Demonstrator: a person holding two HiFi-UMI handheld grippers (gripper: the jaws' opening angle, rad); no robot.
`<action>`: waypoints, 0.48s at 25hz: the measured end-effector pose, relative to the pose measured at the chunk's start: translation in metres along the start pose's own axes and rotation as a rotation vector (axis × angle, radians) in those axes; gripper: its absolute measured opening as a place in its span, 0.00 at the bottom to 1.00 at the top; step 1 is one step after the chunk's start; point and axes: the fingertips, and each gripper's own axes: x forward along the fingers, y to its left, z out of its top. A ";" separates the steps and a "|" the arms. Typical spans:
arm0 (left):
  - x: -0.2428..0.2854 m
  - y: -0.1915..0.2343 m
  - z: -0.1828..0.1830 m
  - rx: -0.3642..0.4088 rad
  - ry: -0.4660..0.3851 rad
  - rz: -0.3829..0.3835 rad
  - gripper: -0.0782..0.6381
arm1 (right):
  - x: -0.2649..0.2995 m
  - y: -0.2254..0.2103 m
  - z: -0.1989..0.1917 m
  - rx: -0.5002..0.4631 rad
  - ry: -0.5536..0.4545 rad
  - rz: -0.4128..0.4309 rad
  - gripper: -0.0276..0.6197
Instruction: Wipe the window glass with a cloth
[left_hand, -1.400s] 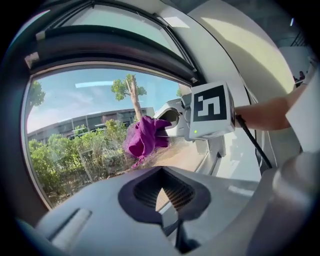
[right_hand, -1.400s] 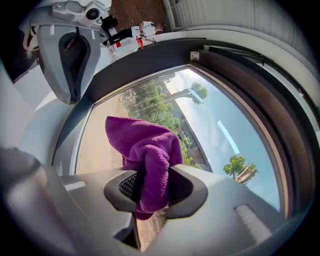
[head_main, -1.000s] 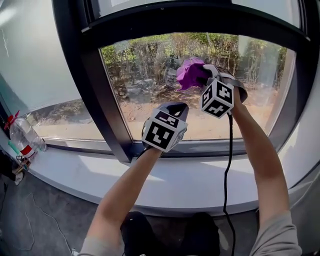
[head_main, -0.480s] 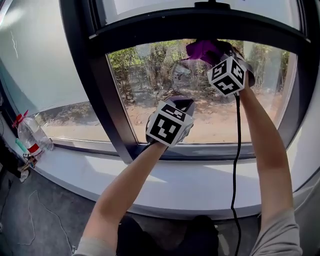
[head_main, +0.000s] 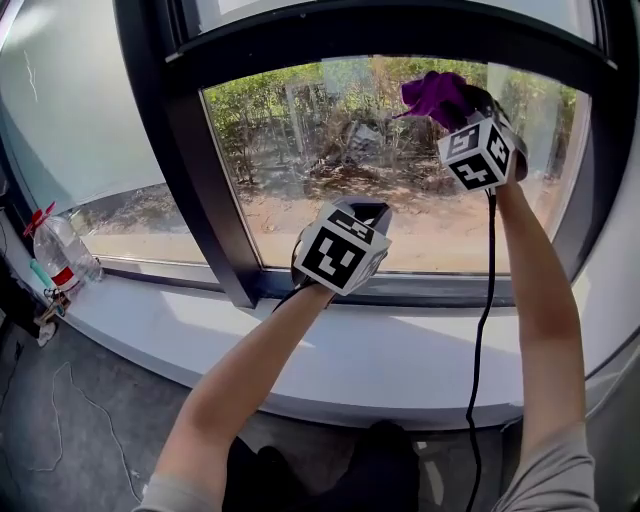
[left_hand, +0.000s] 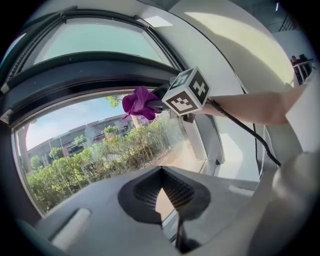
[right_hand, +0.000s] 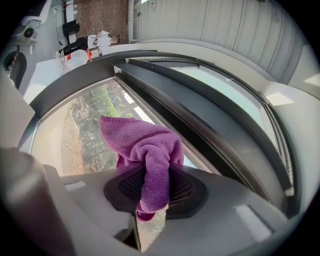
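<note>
The window glass (head_main: 290, 160) fills a black frame and looks out on bushes and bare ground. My right gripper (head_main: 455, 102) is raised to the pane's upper right corner, shut on a purple cloth (head_main: 430, 92) that lies against the glass. In the right gripper view the cloth (right_hand: 145, 145) bunches out ahead of the right gripper (right_hand: 152, 192) and hangs down between its pads. My left gripper (head_main: 362, 212) hovers low at the middle of the pane, just above the bottom frame. In the left gripper view it (left_hand: 162, 200) is shut with nothing in it.
A black mullion (head_main: 195, 190) divides this pane from the one at the left. A white sill (head_main: 400, 350) runs below. At the sill's far left stands a plastic bottle (head_main: 60, 255). A black cable (head_main: 485, 330) hangs from the right gripper.
My right gripper has carried the cloth up and then rightward along the top of the pane. The left gripper has barely moved.
</note>
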 end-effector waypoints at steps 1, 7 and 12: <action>0.004 -0.006 -0.004 -0.007 0.006 -0.005 0.11 | -0.003 0.007 -0.009 0.000 0.001 0.014 0.22; 0.038 -0.043 -0.046 -0.056 0.024 -0.062 0.11 | -0.022 0.050 -0.049 -0.052 -0.015 0.036 0.21; 0.064 -0.055 -0.094 -0.107 0.053 -0.103 0.11 | -0.037 0.101 -0.085 -0.080 0.023 0.100 0.21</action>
